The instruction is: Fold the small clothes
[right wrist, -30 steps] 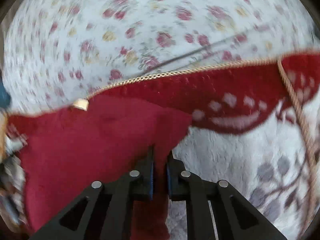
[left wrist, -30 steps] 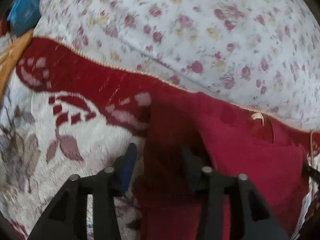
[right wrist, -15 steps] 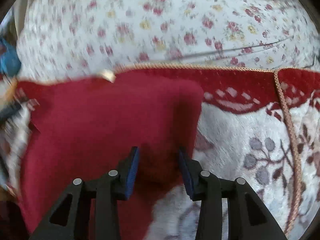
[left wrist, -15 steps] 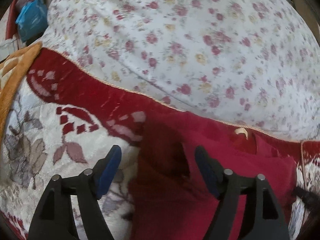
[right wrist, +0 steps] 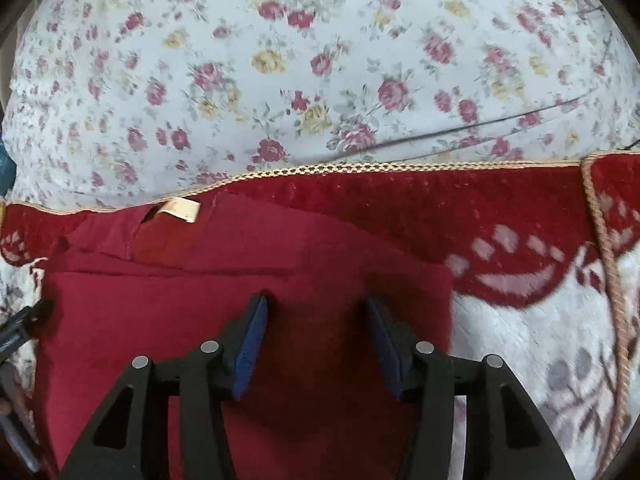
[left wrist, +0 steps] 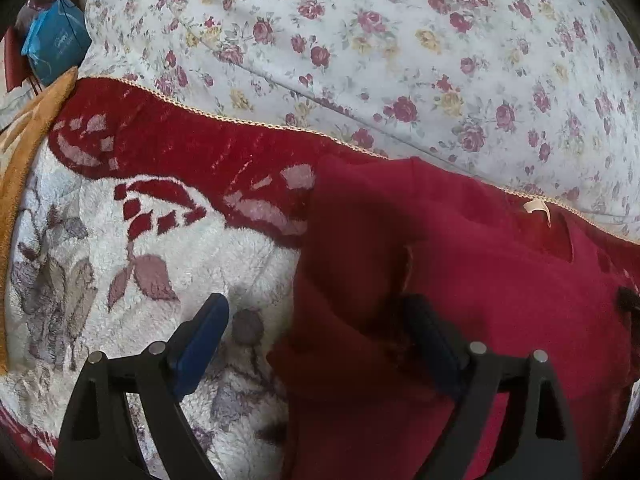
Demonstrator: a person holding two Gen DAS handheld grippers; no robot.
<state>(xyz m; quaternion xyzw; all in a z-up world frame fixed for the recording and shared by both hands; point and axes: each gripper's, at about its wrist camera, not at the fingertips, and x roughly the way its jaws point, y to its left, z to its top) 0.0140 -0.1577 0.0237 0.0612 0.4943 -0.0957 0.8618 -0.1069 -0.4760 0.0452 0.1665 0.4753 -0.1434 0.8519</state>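
1. Red garment (right wrist: pixel 248 320) lies on the fleece blanket (left wrist: pixel 120 280), just below its corded edge (tag uppermost).
2. Left gripper (left wrist: pixel 316 320): jaws apart, just opened, straddling the garment's edge.
3. Right gripper (right wrist: pixel 316 320): jaws apart, just opened, over the garment.

Left gripper (left wrist: pixel 316 332) spread wide, jaws just opened further, pads clear of cloth. Between and beyond the jaws, red garment (left wrist: pixel 480 288) with raised folded edge, lying on fleecy red-and-white blanket (left wrist: pixel 120 264). Ahead, floral quilt (left wrist: pixel 400 60). Far left, blue bag (left wrist: pixel 56 48).
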